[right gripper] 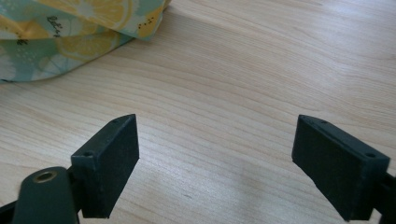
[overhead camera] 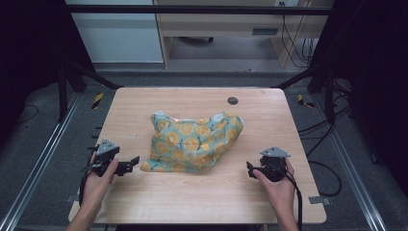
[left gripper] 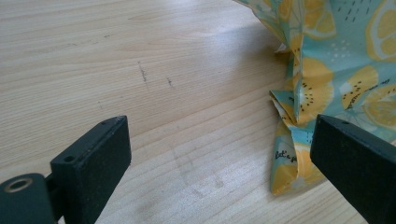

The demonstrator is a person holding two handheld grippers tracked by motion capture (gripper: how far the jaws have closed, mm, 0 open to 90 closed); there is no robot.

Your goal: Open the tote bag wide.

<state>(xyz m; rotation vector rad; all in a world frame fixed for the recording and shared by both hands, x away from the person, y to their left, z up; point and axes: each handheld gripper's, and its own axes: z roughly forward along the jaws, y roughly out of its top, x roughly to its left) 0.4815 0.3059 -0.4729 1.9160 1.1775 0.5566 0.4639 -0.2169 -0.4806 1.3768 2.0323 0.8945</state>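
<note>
Crumpled lemon-print cloth (overhead camera: pixel 195 143) (seemingly a bag) lies mid-table (overhead camera: pixel 202 202), between both grippers.

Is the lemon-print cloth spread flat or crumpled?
Crumpled. The cloth sits in a bunched heap mid-table, with raised folds and tucked corners; the left gripper view shows creased edges doubled over.

In the left gripper view, the lemon-print cloth (left gripper: pixel 327 84) runs off the top and right edges, and our own right-hand jaw covers part of its lower corner. The small script printed on that corner is cut short, too little to read. In the right gripper view the cloth (right gripper: pixel 70 32) is cut by the top and left edges, its lettering too small to read.
</note>
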